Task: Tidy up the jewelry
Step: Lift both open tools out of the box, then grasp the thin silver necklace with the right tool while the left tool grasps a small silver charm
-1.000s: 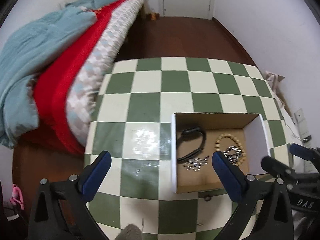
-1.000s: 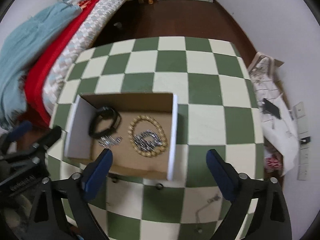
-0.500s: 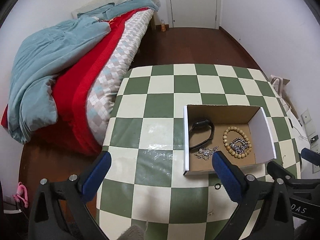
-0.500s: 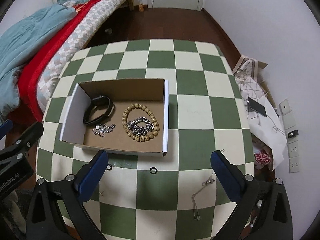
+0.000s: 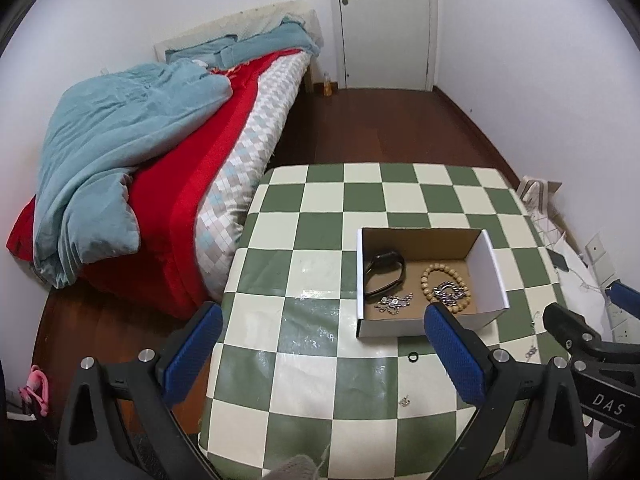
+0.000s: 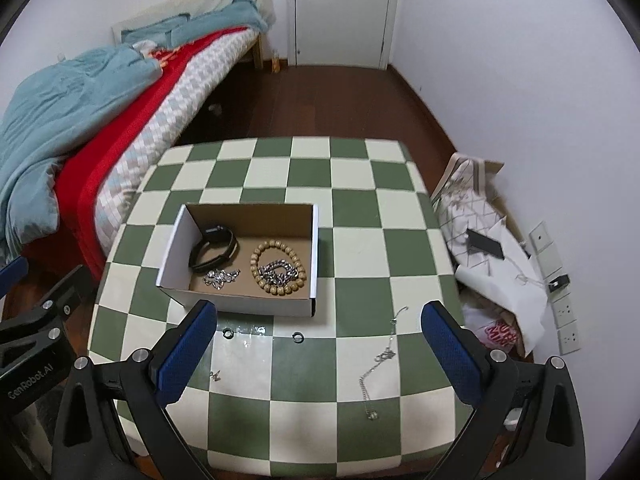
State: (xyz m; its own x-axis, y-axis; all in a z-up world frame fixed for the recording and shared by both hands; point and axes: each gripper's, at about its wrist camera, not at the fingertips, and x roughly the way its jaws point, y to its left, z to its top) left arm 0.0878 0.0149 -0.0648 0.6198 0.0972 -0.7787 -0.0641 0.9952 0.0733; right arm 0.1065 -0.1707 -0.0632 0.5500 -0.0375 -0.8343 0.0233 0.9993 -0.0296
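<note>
Four pieces sit boxed (image 6: pixel 244 304), both grippers (image 5: pixel 320 344) (image 6: pixel 318 336) empty, fingers apart — next: right pinches thin necklace (image 6: pixel 382 356) at 5 o'clock of box.

Both wrist views look down from high, sharing the box (image 5: pixel 430 280) and table (image 6: pixel 360 248)

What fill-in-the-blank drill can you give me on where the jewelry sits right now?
1. The wooden bead bracelet lies inside the cardboard ____.
2. The thin silver necklace lies on the checkered tablecloth, ____ the box.
3. Both the left gripper and the right gripper have their jaws ____ and hold nothing.
4. The black band lies to the ____ of the bead bracelet in the right wrist view.

Missing words: box; outside; open; left
</note>
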